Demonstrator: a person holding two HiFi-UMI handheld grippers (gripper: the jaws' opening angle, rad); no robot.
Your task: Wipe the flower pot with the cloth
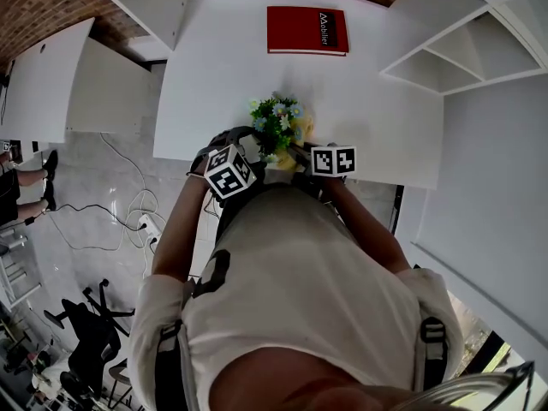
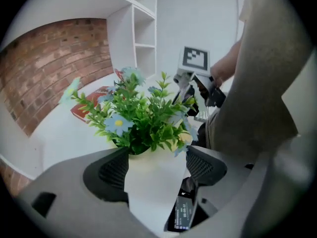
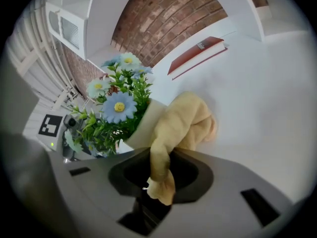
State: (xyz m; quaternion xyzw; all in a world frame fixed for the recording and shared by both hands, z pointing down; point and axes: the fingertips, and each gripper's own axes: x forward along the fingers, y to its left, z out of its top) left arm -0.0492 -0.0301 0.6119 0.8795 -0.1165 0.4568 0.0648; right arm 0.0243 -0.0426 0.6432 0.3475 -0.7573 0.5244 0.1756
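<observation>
Though its base is hidden in every view, the flower pot [image 2: 154, 182] is sitting between the pads of the left gripper [image 2: 158, 167] at the near edge of the white table [image 1: 214, 101], close in front of the person's torso [image 1: 300, 255]. I cannot tell whether it is resting on the tabletop or being carried just above it.

- Pot: white, tapering downward, with the artificial flowers [image 2: 143, 118] spilling over the rim.
- Left jaws: pressing on opposite sides of the pot wall, holding it.
- Right gripper [image 3: 161, 170]: jaws standing narrow and pinching a tail of the yellow cloth [image 3: 185, 123]. The bunched end is lying against the pot's side just under the rim.
- Red book [image 1: 307, 30]: lying well apart at the far side of the table.

Risks, as I am judging them: the pot is tapering, so a sideways rub from the cloth is likely to be twisting it in the pads or walking it downward out of them. The cloth is being held by a thin tail only and could be pulling free under drag. A high stroke could be snagging the leaves.

Orientation: the long axis is running base to blooms, close to upright, with the mouth pointing up and slightly away from the person.
</observation>
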